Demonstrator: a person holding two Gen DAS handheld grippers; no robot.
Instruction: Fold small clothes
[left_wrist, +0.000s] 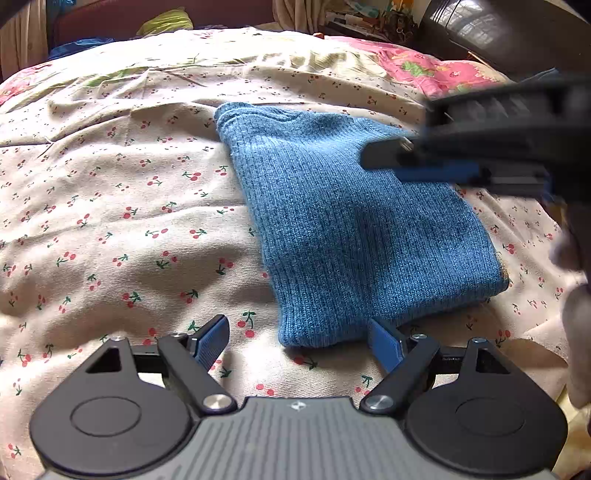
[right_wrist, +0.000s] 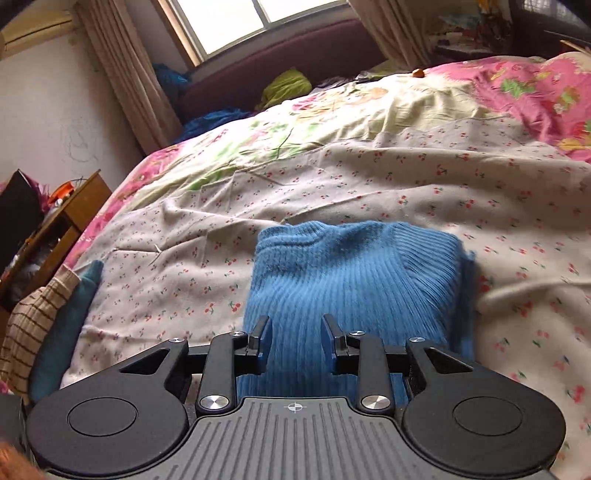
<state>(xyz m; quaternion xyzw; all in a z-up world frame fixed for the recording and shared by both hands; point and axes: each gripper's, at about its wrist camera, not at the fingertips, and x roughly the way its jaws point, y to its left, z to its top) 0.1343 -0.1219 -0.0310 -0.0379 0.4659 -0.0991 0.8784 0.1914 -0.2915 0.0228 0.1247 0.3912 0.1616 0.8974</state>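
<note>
A blue ribbed knit sweater (left_wrist: 354, 229) lies folded in a rough rectangle on the cherry-print sheet (left_wrist: 110, 206). My left gripper (left_wrist: 297, 341) is open wide just above the sheet, at the sweater's near edge, and that corner lies between its fingers without touching the pads. My right gripper (left_wrist: 391, 158) appears blurred at the right, hovering over the sweater's far right part. In the right wrist view the right gripper (right_wrist: 295, 334) stands partly open over the sweater (right_wrist: 354, 273), with nothing pinched between its fingers.
A pink floral quilt (right_wrist: 535, 96) covers the bed's far right. A striped cloth (right_wrist: 33, 325) and a teal item (right_wrist: 70, 321) lie at the bed's left edge. A wooden bedside cabinet (right_wrist: 70, 210) stands beyond them. A green cloth (right_wrist: 284, 86) rests by the headboard.
</note>
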